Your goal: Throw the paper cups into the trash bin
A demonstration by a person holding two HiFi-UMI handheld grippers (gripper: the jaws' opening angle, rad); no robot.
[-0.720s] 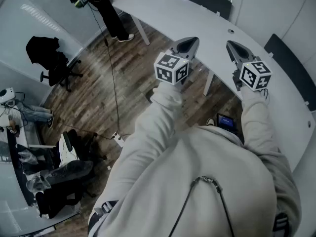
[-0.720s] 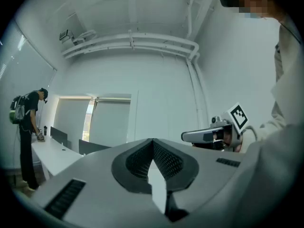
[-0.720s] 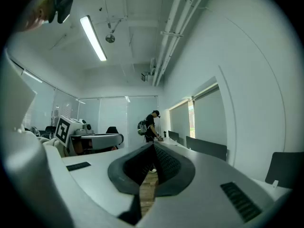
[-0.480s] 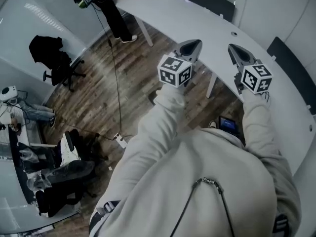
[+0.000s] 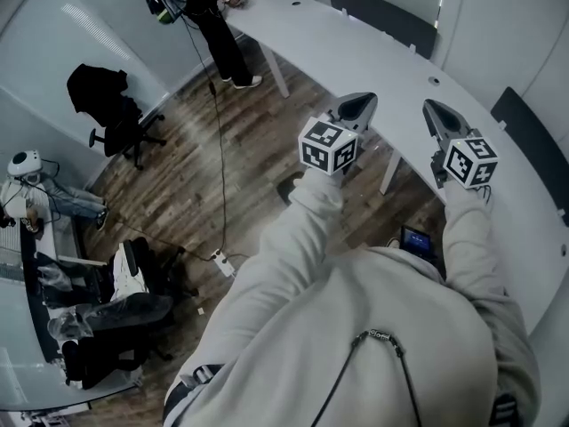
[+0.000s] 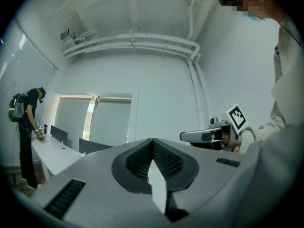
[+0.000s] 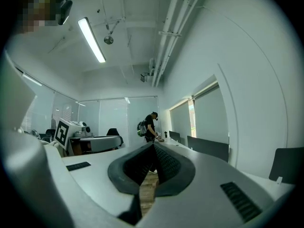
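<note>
Sleeves (image 5: 293, 238) of pale cloth are seen nearest, with a gripper held out level in each hand. The left gripper (image 5: 359, 107) is pointed toward the near edge of the long, curved white surface (image 5: 356, 52). Its fingers (image 6: 139, 161) are clenched tip to tip, and nothing is caught between them. The right gripper (image 5: 437, 114) is held just beside it, over that same edge, and its fingers (image 7: 167, 163) are likewise pressed together on nothing. Where the paper cups and the trash bin are cannot be told, since no view shows them. Below the left gripper, a wooden floor (image 5: 178, 194) is crossed by a black cable (image 5: 218, 149). Farther left, an office chair (image 5: 111, 114) is draped with a dark garment. Dark panels (image 5: 382, 12) are set along the far edge of the surface, and at its far end a person (image 5: 209, 16) is seen standing, bent over it.
</note>
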